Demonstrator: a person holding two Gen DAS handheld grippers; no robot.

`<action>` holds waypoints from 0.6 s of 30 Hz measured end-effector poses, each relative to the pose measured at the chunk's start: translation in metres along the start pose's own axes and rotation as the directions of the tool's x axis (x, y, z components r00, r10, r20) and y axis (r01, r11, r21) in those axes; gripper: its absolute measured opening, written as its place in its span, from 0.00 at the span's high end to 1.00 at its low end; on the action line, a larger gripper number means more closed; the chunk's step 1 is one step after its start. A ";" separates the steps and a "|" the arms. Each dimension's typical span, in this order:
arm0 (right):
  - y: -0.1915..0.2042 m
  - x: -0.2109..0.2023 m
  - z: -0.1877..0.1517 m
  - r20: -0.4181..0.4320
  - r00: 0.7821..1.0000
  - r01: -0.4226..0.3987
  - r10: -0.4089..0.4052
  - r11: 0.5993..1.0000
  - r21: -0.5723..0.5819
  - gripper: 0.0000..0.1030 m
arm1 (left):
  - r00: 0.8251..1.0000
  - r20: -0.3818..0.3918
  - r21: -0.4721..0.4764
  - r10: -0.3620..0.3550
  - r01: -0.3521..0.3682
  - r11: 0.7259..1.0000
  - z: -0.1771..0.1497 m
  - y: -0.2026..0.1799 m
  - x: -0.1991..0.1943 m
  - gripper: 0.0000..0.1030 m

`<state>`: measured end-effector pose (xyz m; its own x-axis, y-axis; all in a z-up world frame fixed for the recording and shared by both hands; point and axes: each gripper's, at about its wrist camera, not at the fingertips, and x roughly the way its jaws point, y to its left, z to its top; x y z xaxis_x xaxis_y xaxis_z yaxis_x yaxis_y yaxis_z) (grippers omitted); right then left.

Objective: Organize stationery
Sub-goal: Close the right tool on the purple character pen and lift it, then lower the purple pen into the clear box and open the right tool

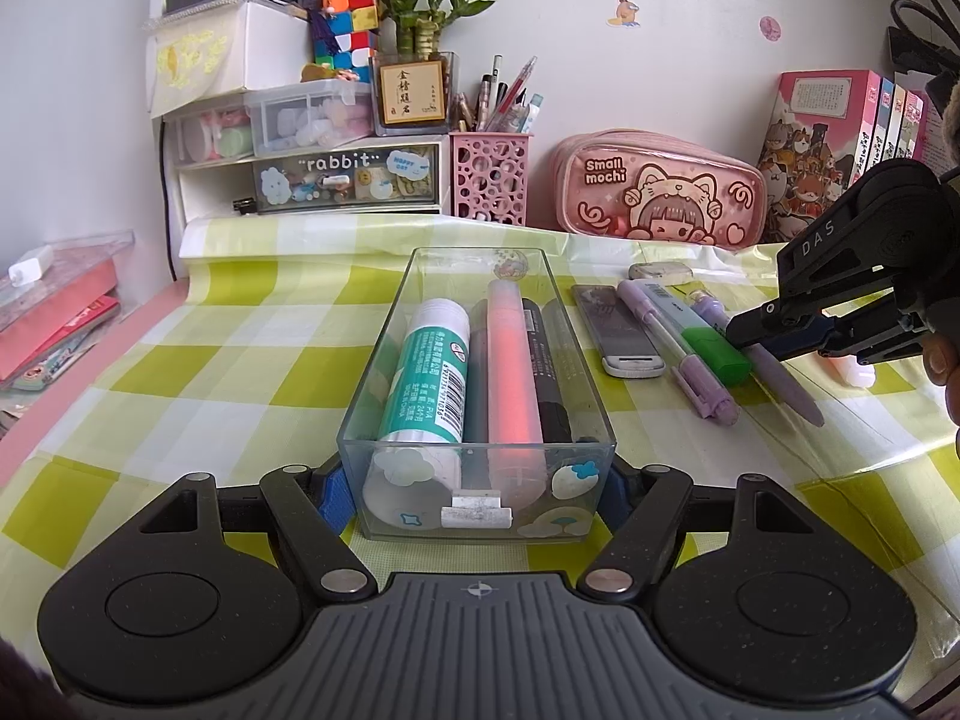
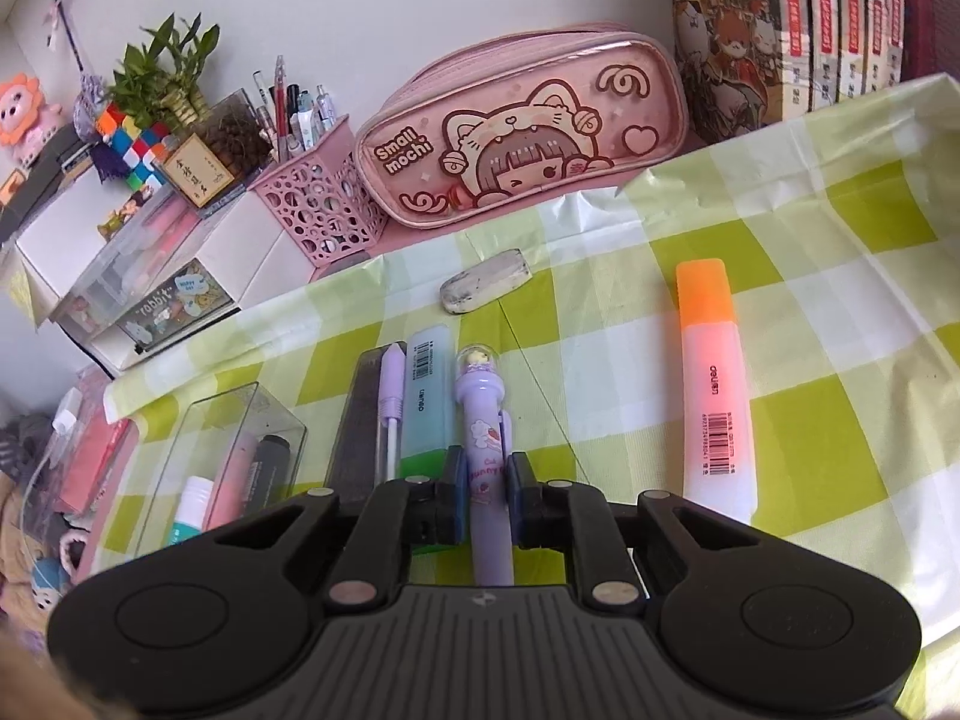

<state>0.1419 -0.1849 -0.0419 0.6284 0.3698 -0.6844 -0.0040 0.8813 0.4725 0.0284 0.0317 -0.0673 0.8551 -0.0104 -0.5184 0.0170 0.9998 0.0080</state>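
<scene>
A clear plastic tray (image 1: 384,354) stands on the green checked cloth. My left gripper (image 1: 477,498) is shut on its near end, one pad on each side wall. A teal glue stick (image 1: 429,372), a pink highlighter (image 1: 510,366) and a black marker (image 1: 549,372) lie inside it. To the right, my right gripper (image 2: 487,477) is shut on a purple cartoon-topped pen (image 2: 480,396). In the left wrist view that gripper (image 1: 759,339) holds the pen (image 1: 789,387) slanted, point low by the cloth. The tray (image 2: 198,420) sits left of it.
Beside the held pen lie a green highlighter (image 2: 427,402), a lilac gel pen (image 2: 390,402), a dark flat case (image 2: 360,420) and an eraser (image 2: 486,288). An orange highlighter (image 2: 714,384) lies to the right. A pink pencil case (image 1: 660,192), pen holder (image 1: 489,177), drawers (image 1: 348,177) and books (image 1: 840,120) line the wall.
</scene>
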 end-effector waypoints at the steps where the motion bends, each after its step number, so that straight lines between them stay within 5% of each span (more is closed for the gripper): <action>1: -0.004 -0.001 0.000 -0.003 1.000 -0.026 0.027 0.999 0.033 0.97 | 1.000 0.000 0.000 0.000 0.000 1.000 0.000 0.000 0.000 0.29; 9: -0.020 -0.008 0.002 0.025 0.994 -0.107 0.105 0.974 0.201 0.98 | 1.000 0.000 0.000 0.000 0.000 1.000 0.000 0.000 0.000 0.29; 18: -0.010 -0.027 0.004 0.086 0.989 -0.140 0.124 0.966 0.217 0.97 | 1.000 0.000 0.001 0.001 -0.001 1.000 0.000 0.000 0.000 0.29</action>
<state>0.1276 -0.2052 -0.0260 0.6872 0.4501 -0.5702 0.0767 0.7356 0.6730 0.0282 0.0315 -0.0675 0.8550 -0.0098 -0.5185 0.0168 0.9998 0.0088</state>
